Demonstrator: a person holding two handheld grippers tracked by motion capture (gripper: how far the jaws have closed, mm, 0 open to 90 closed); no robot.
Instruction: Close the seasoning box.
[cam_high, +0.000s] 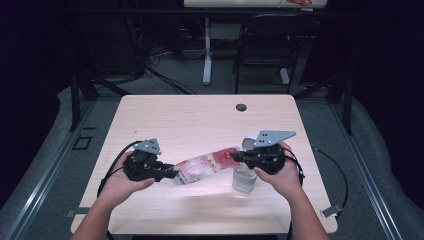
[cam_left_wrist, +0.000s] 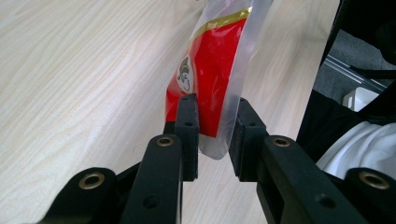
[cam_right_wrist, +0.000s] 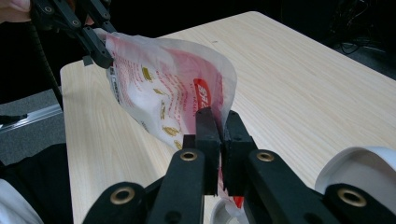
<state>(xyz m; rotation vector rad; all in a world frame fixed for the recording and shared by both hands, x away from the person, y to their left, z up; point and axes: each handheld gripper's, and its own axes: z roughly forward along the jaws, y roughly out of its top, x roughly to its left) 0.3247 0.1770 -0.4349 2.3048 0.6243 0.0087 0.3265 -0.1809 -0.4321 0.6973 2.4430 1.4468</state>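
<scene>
Now the counter (cam_high: 165, 115) lies under a red-and-white snack bag (cam_high: 205, 167) held aloft between both grippers. Right gripper (cam_right_wrist: 220, 122) fingers pinch one end tight; left gripper (cam_left_wrist: 214, 122) fingers sit slightly parted around the other, so it could slip there. Print too blurred to read; clear cup (cam_high: 245, 181) below.

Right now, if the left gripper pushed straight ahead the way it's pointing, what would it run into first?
The red and clear packet: the left gripper already has its end between the jaws. Beyond it, probably the right gripper, though depth is unclear.
</scene>
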